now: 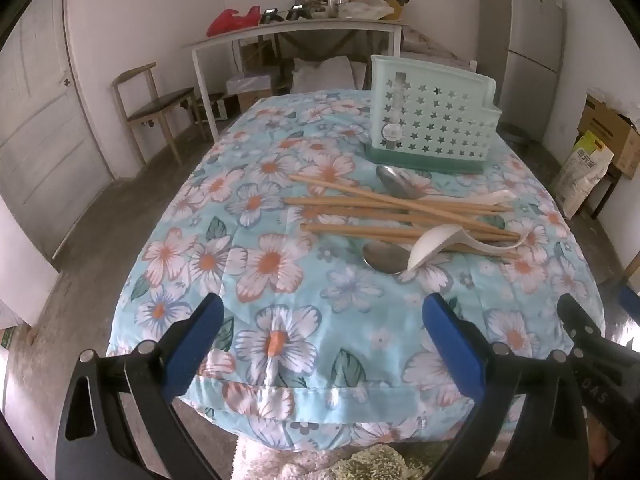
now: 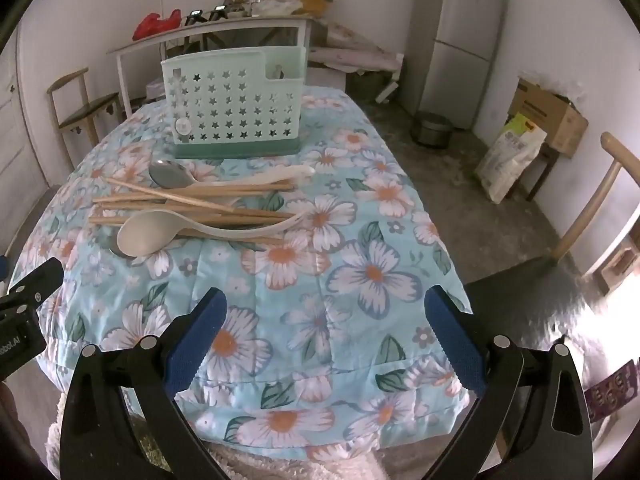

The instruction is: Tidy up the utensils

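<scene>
- The left gripper (image 1: 322,344) hovers over the near edge of the counter (image 1: 280,304), level and pointing toward the far edge; its blue-padded fingers (image 1: 196,340) are spread wide with nothing between them.
- The right gripper (image 2: 326,344) hangs over the same near edge, further toward the right side, its fingers (image 2: 456,344) likewise spread apart and empty; part of the left gripper's black frame shows at the left margin of its view.
- The counter is draped in a soft, wrinkled, pale blue cloth printed with large white and orange flowers, with a stitched hem along the near edge.
- The utensils lie in a loose heap past the middle of the counter: several long wooden chopsticks (image 1: 400,216) crisscross one another, a glossy white ladle-shaped spoon (image 2: 160,232) rests over them on the near side, and a metal spoon (image 1: 384,258) lies partly under it.
- A second metal spoon (image 2: 170,174) and a second white spoon (image 2: 276,176) lie on the far side of the heap.
- A mint-green plastic holder (image 2: 236,116), upright and pierced with star-shaped holes, stands near the far edge just behind the heap.
- Beyond the counter are a wooden chair (image 1: 156,108), a cluttered white side table (image 1: 296,28) and a grey fridge (image 2: 460,36).
</scene>
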Motion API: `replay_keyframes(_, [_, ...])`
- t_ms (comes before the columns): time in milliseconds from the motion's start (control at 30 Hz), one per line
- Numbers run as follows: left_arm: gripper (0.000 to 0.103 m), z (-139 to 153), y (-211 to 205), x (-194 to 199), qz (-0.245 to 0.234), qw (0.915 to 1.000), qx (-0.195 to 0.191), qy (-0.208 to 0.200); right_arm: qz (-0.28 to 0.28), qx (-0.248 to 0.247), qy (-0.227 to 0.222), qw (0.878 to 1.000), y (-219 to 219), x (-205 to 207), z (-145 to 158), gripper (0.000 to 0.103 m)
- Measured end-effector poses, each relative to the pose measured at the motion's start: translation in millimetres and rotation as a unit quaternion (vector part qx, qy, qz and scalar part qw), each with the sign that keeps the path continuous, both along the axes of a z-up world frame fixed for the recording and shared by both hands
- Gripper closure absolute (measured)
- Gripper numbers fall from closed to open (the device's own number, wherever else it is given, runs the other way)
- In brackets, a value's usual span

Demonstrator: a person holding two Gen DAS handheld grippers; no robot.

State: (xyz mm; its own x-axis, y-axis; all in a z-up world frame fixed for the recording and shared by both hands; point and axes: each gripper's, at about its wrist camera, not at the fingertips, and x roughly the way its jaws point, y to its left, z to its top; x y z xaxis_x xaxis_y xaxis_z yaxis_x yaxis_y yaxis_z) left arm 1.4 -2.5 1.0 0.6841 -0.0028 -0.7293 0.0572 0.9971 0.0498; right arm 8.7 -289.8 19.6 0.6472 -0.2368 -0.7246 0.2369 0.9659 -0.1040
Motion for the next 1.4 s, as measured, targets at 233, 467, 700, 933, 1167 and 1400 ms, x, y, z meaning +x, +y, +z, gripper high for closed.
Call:
replay_keyframes(233, [0.006,-4,-11,6,0.007,1.0,0.001,0.006,0.0,0.0,-0.001,1.0,-2,0,1,0.008])
replay_keyframes(467, [0.006,-1,-9,5,0.01,0.9999,0.001,0.006,0.0,0.0,-0.002,1.0,1,-2,-1,0.008])
replay_keyframes(700, [0.006,-1,-7,5,0.01,0.9999,0.003,0.008,-0.001,0.0,-0.002,1.0,1,-1,1,0.008])
replay_keyframes(933, [0.006,-2,-5,5,0.008,0.9999,0.002,0.009,0.0,-0.001,-0.003,1.0,2,-2,0,0.008])
replay_keyframes(1167, [0.006,-1,-4,7,0.008,0.9999,0.001,0.009,-0.001,-0.001,-0.004,1.0,1,-2,0,0.008])
replay_keyframes(1400, [0.006,-2,2,5,0.007,0.9999,-0.005,0.007,-0.001,-0.003,-0.004,1.0,1,-1,2,0.008])
